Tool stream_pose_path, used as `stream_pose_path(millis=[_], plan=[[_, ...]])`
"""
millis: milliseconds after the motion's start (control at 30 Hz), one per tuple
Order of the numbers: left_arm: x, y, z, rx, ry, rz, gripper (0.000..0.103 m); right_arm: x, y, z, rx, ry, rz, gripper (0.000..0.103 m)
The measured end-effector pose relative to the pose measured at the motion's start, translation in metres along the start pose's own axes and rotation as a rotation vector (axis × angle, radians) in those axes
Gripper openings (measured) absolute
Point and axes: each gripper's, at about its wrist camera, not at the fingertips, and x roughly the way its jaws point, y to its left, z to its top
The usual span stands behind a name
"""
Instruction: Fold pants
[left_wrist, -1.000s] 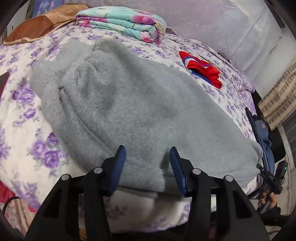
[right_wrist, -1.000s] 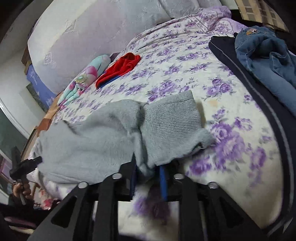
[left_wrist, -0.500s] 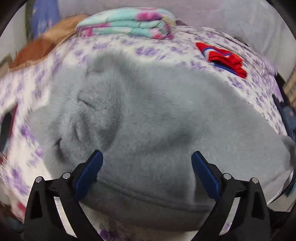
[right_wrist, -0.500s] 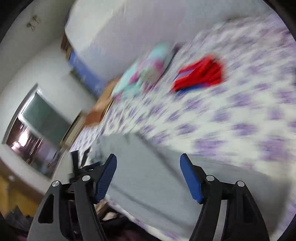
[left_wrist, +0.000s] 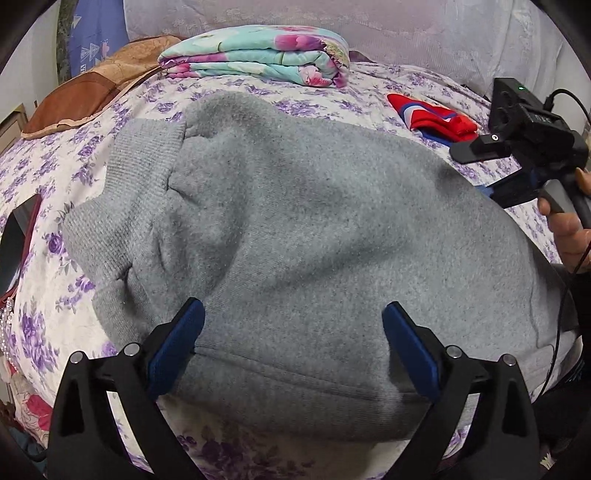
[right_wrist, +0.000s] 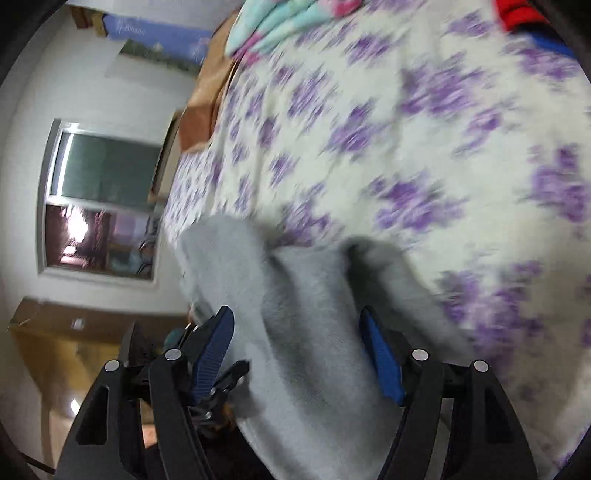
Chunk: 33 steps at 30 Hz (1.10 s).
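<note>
The grey fleece pants (left_wrist: 314, 221) lie folded across the flowered bed, their ribbed cuffs (left_wrist: 144, 158) at the far left. My left gripper (left_wrist: 291, 314) hangs open and wide over the pants' near hem, its blue pads clear of the cloth. In the same view my right gripper (left_wrist: 474, 171) comes in from the right edge, held by a hand (left_wrist: 565, 225), just above the pants' far side. The right wrist view is blurred. There my right gripper (right_wrist: 295, 321) is open over the grey pants (right_wrist: 314, 295), and nothing is pinched between its pads.
A folded floral blanket (left_wrist: 258, 55) and a brown pillow (left_wrist: 92, 92) lie at the head of the bed. A red garment (left_wrist: 436, 118) sits at the back right. A dark flat thing (left_wrist: 18, 236) is at the left edge. A window (right_wrist: 103, 199) is beyond the bed.
Both grippers have opened and let go of the pants. The left one stayed near the hem. The right one swung far across the bed and now hangs over the folded pants.
</note>
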Motion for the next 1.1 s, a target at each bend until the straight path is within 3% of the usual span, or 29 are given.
stream_pose_path(millis=[67,100,133,233,333,467,533,633,767,833,900,967,1000,1033,1067,1100], plan=[[0.001,0.000,0.001,0.000,-0.001,-0.002,0.097,0.010,0.000,0.005,0.019,0.024,0.056,0.072],[0.001,0.000,0.002,0.001,-0.001,-0.002,0.098,0.013,0.000,0.009,0.020,0.014,0.063,0.064],[0.001,-0.001,0.002,0.003,-0.002,0.001,0.098,0.014,0.000,0.014,0.015,-0.009,0.067,0.048],[0.000,0.001,0.001,0.001,-0.007,-0.007,0.098,0.006,-0.008,0.025,0.006,-0.122,0.068,0.022],[0.000,0.002,-0.002,0.015,-0.009,-0.013,0.098,-0.001,-0.014,0.021,-0.002,-0.193,0.050,0.011],[0.000,0.001,-0.002,0.028,-0.007,-0.007,0.098,-0.010,-0.030,0.030,0.028,-0.232,-0.061,0.013],[-0.002,0.002,-0.003,0.024,-0.004,-0.007,0.098,-0.039,-0.026,0.030,-0.005,-0.370,-0.186,0.008],[-0.006,0.002,-0.002,0.027,0.005,-0.006,0.098,-0.082,-0.010,0.019,-0.031,-0.460,-0.200,0.009],[-0.038,-0.006,0.007,0.037,-0.047,-0.033,0.098,-0.087,0.035,-0.035,-0.164,-0.385,-0.191,0.018],[-0.051,-0.017,0.008,0.070,-0.079,-0.039,0.098,-0.066,0.040,-0.073,-0.164,-0.324,-0.228,0.039],[-0.041,-0.027,0.002,0.111,-0.030,-0.015,0.098,-0.048,0.028,-0.099,-0.124,-0.292,-0.289,0.039],[-0.003,-0.023,-0.013,0.126,0.081,0.059,0.099,-0.030,-0.009,-0.119,-0.052,-0.282,-0.380,0.037],[-0.002,-0.023,-0.018,0.152,0.037,0.066,0.099,-0.026,-0.031,-0.124,-0.038,-0.302,-0.387,0.014],[-0.003,-0.024,-0.022,0.167,0.015,0.074,0.099,-0.034,-0.042,-0.130,-0.046,-0.361,-0.384,0.000],[-0.006,-0.024,-0.021,0.154,0.015,0.082,0.099,-0.044,-0.050,-0.136,-0.026,-0.407,-0.351,0.002],[-0.010,-0.025,-0.020,0.139,0.015,0.084,0.099,-0.058,-0.055,-0.149,0.009,-0.456,-0.290,0.015]])
